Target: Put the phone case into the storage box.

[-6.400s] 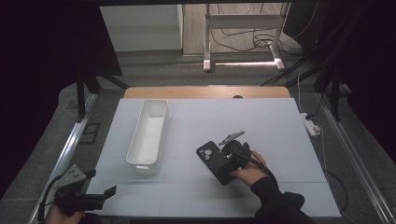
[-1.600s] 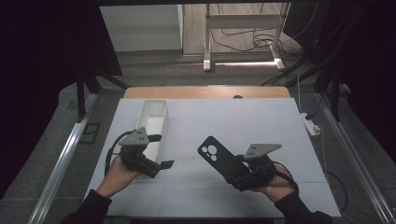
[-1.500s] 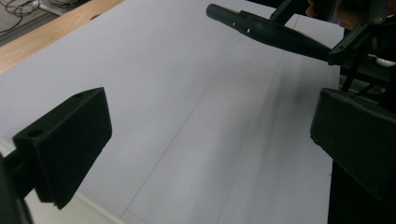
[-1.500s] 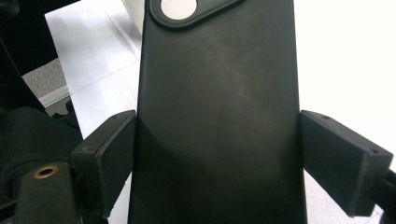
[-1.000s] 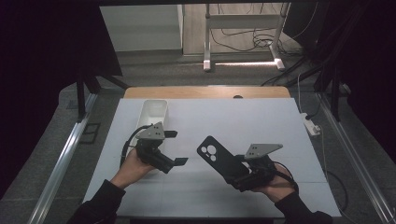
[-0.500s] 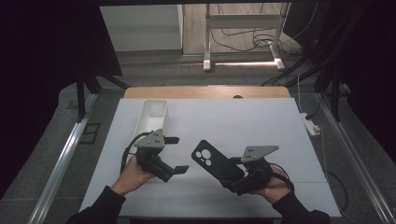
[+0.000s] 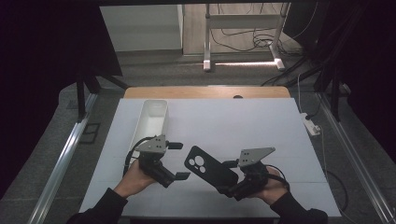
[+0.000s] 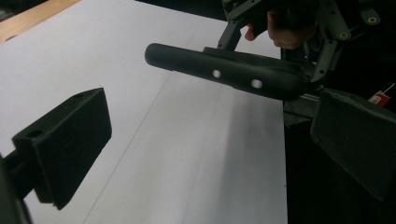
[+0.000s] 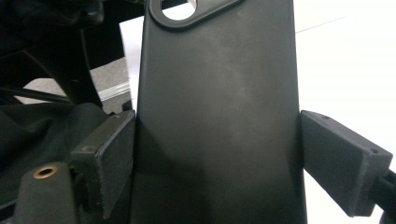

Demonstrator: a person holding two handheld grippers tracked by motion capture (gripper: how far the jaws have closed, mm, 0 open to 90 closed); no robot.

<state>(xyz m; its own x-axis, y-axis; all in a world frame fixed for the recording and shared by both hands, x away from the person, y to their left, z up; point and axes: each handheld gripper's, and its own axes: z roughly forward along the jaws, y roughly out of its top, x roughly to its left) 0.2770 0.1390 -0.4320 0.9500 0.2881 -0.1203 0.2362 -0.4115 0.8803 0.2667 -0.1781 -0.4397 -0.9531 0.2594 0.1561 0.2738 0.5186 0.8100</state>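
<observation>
the right gripper [image 7: 232, 189] is clamped across the width of the black phone case [image 7: 210, 169], its pads pressing the two long edges near the plain end, as the right gripper view shows [image 9: 215, 121]. the case is held just above the white table [image 7: 233, 121], its long axis running from the right gripper up and toward the left gripper [image 7: 173, 161], camera-cutout end leading and its back face turned up. the left gripper is released, jaws spread wide with nothing between them, sitting just beside the cutout end; in its own view the case [image 8: 224, 72] crosses edge-on ahead of the jaws. so the free end points at the nearer, left hand, which looks placed to take it. the white tray [image 7: 152, 119] lies beyond the left gripper, well apart from the case.
</observation>
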